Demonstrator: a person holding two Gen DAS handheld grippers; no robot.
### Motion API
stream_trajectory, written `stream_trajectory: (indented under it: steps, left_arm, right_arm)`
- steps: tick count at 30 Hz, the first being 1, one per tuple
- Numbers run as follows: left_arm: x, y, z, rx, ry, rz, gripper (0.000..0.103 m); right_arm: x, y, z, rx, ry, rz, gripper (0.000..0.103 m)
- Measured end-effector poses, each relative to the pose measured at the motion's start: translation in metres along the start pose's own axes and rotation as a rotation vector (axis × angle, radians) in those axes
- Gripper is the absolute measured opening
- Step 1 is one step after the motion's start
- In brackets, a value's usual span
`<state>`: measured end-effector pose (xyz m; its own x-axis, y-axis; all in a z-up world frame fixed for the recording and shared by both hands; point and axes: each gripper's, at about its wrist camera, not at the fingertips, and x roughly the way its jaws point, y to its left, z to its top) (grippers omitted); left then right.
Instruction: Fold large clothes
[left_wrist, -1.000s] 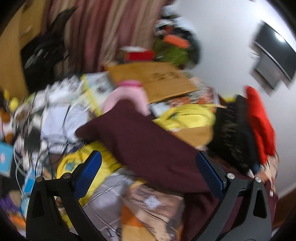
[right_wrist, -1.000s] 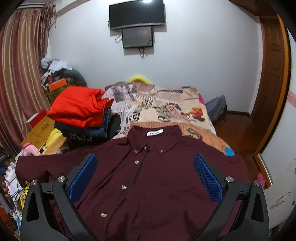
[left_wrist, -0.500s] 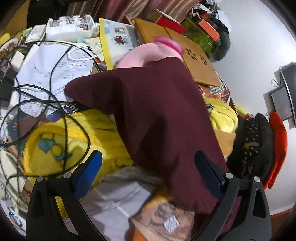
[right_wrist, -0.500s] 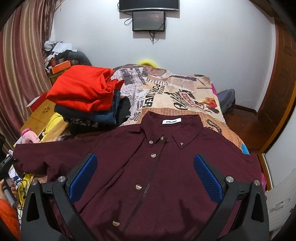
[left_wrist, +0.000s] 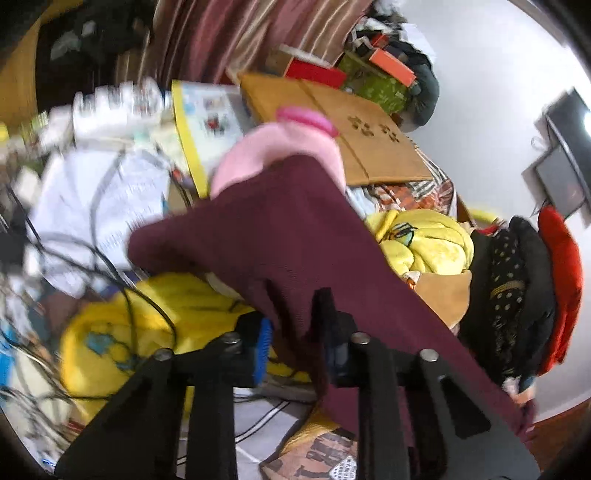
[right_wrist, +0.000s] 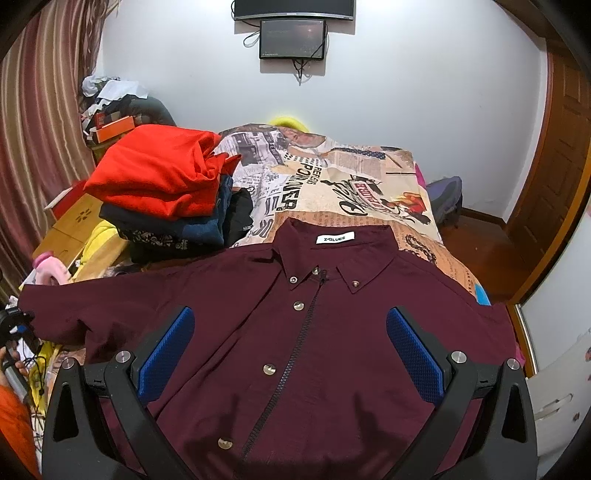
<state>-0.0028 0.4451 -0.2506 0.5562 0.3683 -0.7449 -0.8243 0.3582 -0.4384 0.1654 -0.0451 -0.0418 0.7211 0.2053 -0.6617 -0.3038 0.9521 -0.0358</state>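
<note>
A maroon button-up shirt lies face up on the bed, collar toward the wall, its left sleeve stretched past the bed's left edge. My left gripper is shut on that sleeve near its lower edge; it also shows at the far left of the right wrist view. My right gripper is open and empty, hovering over the shirt's front.
A pile of folded clothes, red on top, sits on the bed's left side. The printed bedspread reaches the wall. Left of the bed lie yellow bedding, a pink soft toy, cardboard and cables.
My left gripper has closed its jaws on the sleeve, which it only hovered over before. My right gripper has moved forward and lower over the shirt, still open.
</note>
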Motion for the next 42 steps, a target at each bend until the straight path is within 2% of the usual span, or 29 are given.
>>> stream_trajectory:
  steps: [2,7,10,15,18,20,26,32,38,42]
  left_arm:
    - [-0.016,-0.015,0.003,0.056,-0.047,0.009,0.011]
    - [-0.058,-0.062,0.016,0.165,-0.166,-0.004,0.007]
    - [-0.093,-0.105,0.021,0.256,-0.258,-0.065,0.007]
    - [-0.144,-0.185,0.009,0.431,-0.373,-0.197,0.007]
    - [-0.172,-0.230,-0.008,0.520,-0.414,-0.282,0.007]
    - [-0.186,-0.259,-0.021,0.565,-0.413,-0.342,0.007]
    - [-0.197,-0.342,-0.081,0.711,-0.319,-0.470,0.007]
    - [-0.176,-0.401,-0.165,0.871,-0.115,-0.550,0.007]
    - [-0.150,-0.436,-0.275,1.076,0.137,-0.549,0.007]
    - [-0.153,-0.437,-0.338,1.245,0.215,-0.551,0.007]
  right_arm:
    - [-0.001,-0.002,-0.001,0.001,-0.004,0.001,0.103]
    - [-0.004,-0.009,-0.004,0.004,-0.013,0.009,0.103]
    - [-0.007,-0.017,-0.006,0.015,-0.021,0.008,0.103]
    - [-0.012,-0.040,-0.009,0.062,-0.038,0.010,0.103]
    - [-0.016,-0.055,-0.012,0.084,-0.051,0.004,0.103]
    - [-0.018,-0.064,-0.013,0.091,-0.055,0.003,0.103]
    - [-0.029,-0.091,-0.017,0.103,-0.082,-0.013,0.103]
    - [-0.030,-0.107,-0.020,0.102,-0.087,-0.024,0.103]
    - [-0.025,-0.119,-0.029,0.122,-0.059,-0.025,0.103]
    - [-0.022,-0.128,-0.037,0.133,-0.034,-0.046,0.103]
